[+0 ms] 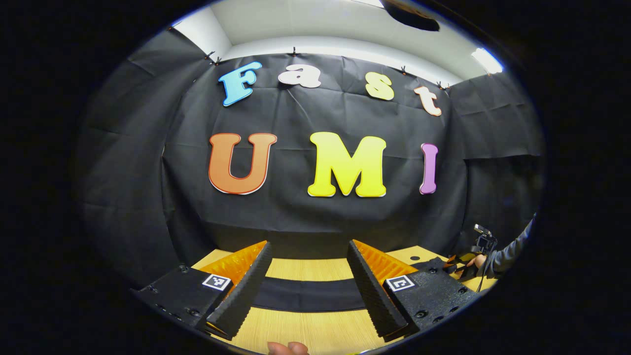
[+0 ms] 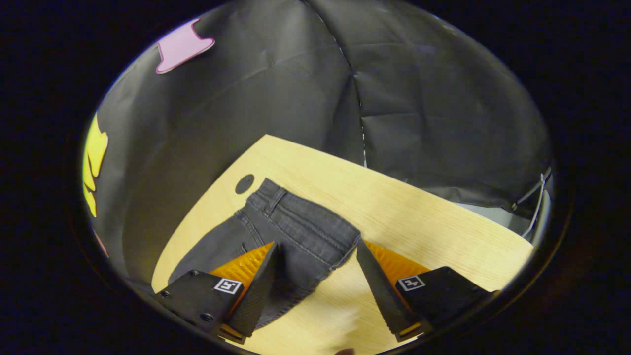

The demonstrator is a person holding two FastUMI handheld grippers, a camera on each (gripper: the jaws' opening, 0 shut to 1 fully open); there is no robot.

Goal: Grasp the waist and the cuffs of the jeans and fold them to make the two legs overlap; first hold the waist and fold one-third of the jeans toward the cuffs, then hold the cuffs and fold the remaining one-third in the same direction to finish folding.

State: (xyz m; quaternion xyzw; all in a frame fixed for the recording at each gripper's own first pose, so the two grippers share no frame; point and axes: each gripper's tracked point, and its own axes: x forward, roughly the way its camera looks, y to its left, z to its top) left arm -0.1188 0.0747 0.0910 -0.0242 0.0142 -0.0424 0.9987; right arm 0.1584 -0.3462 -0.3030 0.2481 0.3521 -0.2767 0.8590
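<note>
Two grippers in play, both with jaws spread wide and nothing between them.

Left gripper (image 1: 308,281): held level over the bench (image 1: 305,330), facing the booth's black cloth wall (image 1: 315,217). Ribbed black pads on orange fingers (image 1: 234,264). Between the jaws a dark band of the jeans (image 1: 305,293) lies straight across the bench, light wood showing on both the near and far side of it. A fingertip (image 1: 288,348) of the holding hand pokes in at the bottom edge of the left gripper view. Far right of that view: the other gripper (image 1: 480,246), a hand (image 1: 477,260) on it and a grey sleeve (image 1: 512,249), over the bench's right end. A round dark hole (image 1: 414,258) sits in the bench top near there.

Right gripper (image 2: 318,283): tilted down over the bench (image 2: 419,222), above the jeans (image 2: 291,231). Waist end, with waistband and belt loop, points to the far corner of the bench, just beside a round dark hole (image 2: 244,184). Dark grey denim, stitched seams visible, lying flat. The gripper's left finger (image 2: 256,281) overlaps the denim in the right gripper view; its right finger (image 2: 382,283) is over bare wood just past the jeans' edge. Cannot tell whether either fingertip touches the fabric. Black cloth wall (image 2: 419,98) behind the bench, a white cable (image 2: 537,202) hanging at the far right.
</note>
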